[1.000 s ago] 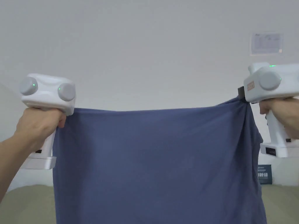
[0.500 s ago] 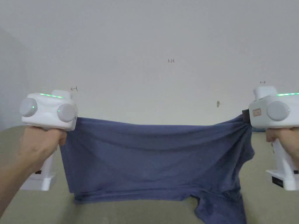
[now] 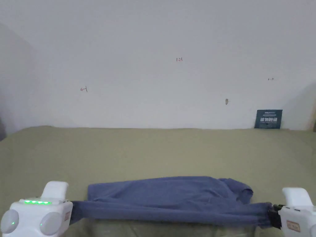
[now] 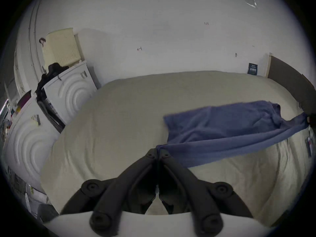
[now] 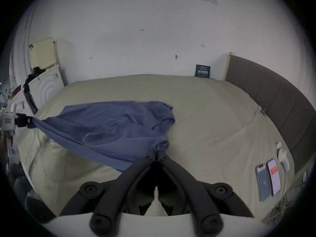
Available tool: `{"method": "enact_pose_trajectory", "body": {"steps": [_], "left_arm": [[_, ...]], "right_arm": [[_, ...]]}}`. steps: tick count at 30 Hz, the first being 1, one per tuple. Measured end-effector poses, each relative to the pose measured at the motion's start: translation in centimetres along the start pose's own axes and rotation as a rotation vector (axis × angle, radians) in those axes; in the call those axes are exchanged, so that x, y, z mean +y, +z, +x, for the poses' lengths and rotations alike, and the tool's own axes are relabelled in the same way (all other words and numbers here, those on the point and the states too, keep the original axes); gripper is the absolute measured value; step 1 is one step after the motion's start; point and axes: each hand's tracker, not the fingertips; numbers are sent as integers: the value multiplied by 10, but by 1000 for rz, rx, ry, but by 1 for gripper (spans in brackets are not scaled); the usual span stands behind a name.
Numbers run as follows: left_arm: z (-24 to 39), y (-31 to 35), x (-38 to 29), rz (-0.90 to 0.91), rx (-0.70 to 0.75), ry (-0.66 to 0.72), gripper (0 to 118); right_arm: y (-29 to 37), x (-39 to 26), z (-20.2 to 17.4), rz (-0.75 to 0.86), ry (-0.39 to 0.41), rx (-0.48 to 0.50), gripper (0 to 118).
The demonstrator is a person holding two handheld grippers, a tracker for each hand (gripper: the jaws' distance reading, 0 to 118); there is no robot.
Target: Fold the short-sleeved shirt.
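A blue short-sleeved shirt (image 3: pixel 172 197) is stretched between two handheld grippers above the near edge of a bed (image 3: pixel 154 148) covered in pale green. One corner is clamped between the closed jaws of the left gripper (image 4: pixel 158 152), with the cloth running off to its right. The opposite corner is pinched in the closed jaws of the right gripper (image 5: pixel 157 152). Beyond both grippers, the rest of the shirt is laid rumpled on the bed.

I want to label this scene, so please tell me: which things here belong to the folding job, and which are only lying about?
For the job:
blue shirt
left gripper
right gripper
bed

Only lying about:
two phones
dark sign
cream basket
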Motion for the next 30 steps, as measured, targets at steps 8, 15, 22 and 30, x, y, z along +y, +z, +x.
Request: {"method": "enact_pose_trajectory", "body": {"steps": [8, 15, 22, 30], "left_arm": [[-29, 106, -114, -51, -67, -8, 0], [-49, 135, -192, -122, -91, 22, 0], [-51, 131, -210, -142, -83, 24, 0], [-60, 129, -208, -152, -139, 91, 117]], "right_arm": [[112, -110, 3, -38, 39, 50, 1], [152, -181, 3, -90, 47, 60, 1], [148, -198, 2, -134, 35, 61, 1], [148, -201, 11, -178, -9, 59, 116]]}}
